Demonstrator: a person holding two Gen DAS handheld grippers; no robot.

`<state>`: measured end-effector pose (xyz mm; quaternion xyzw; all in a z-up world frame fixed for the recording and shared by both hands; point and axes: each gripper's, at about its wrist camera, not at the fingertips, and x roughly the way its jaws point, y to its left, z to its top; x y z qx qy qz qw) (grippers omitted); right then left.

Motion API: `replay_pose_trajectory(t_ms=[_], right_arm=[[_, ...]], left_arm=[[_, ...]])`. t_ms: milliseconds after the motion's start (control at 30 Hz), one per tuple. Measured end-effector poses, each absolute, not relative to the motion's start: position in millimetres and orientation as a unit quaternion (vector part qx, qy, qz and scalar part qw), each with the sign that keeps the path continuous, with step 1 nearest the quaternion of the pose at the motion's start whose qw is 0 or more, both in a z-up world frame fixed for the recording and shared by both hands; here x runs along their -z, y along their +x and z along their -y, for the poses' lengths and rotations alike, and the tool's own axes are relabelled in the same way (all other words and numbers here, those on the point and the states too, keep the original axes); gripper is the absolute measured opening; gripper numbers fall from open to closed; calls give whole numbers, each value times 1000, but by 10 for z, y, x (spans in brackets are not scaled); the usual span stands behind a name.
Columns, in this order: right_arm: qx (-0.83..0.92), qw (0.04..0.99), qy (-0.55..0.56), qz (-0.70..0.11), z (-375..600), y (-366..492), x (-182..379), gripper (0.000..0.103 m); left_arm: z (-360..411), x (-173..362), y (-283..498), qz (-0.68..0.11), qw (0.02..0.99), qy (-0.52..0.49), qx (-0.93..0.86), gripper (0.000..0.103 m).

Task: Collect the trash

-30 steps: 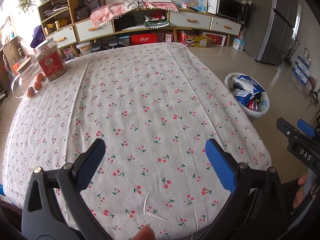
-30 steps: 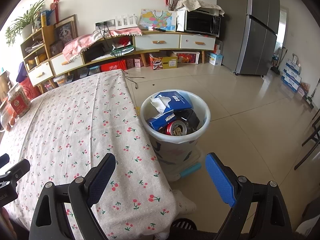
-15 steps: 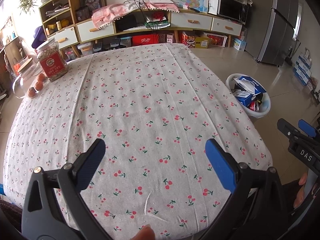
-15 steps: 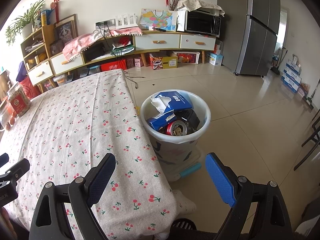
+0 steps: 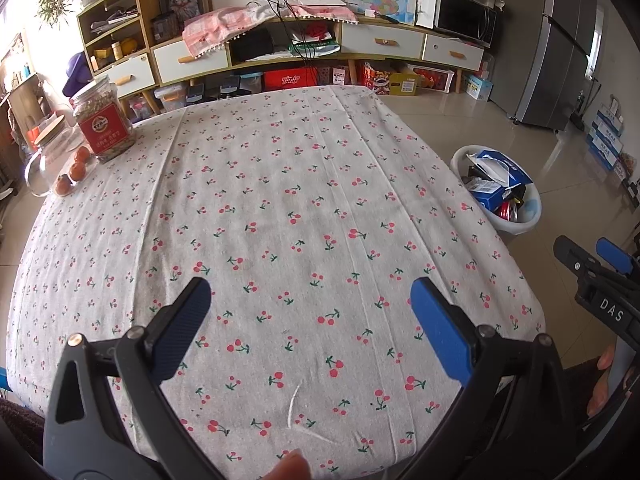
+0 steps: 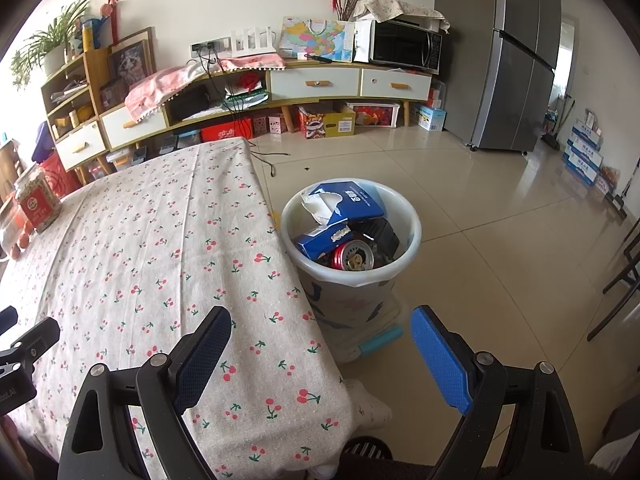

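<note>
Change since a second ago: I see almost none; the table with the cherry-print white cloth [image 5: 304, 208] sits a touch lower in the left view than before, and the right view matches its earlier picture.
Left tongs: my left gripper [image 5: 312, 320] hangs over the near part of the cloth, tilted down toward it, jaws spread wide with only bare fabric between the blue pads.
Right tongs: my right gripper [image 6: 320, 350] is past the cloth's right edge, pointing down at the floor in front of the bin, jaws released and wide, nothing between them.
Hands: a fingertip [image 5: 290, 465] shows at the bottom edge of the left view; fingers [image 5: 602, 380] wrap the right gripper's handle at the far right.
Trash: it lies in the round white plastic waste bin [image 6: 412, 236], which stands on the tiled floor just right of the table; I make out a blue tissue box [image 6: 352, 200], a smaller blue carton [image 6: 320, 240] and a red drink can [image 6: 352, 256], plus something dark that I cannot identify.
Left behind on the table: a clear jar with a red label [image 5: 102, 124] at the far left corner, a few small orange fruits [image 5: 76, 170] just beside it.
</note>
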<state>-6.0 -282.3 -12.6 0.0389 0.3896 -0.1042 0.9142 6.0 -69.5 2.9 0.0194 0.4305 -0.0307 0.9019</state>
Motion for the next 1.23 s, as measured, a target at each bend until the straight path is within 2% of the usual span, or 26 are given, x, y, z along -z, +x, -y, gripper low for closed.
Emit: replay_pose_trajectory(t_ms=[1233], right_arm=[[79,914,22,-398,2726,116,177,93]], left_arm=[[698,51,227,-439,898,13,35,100]])
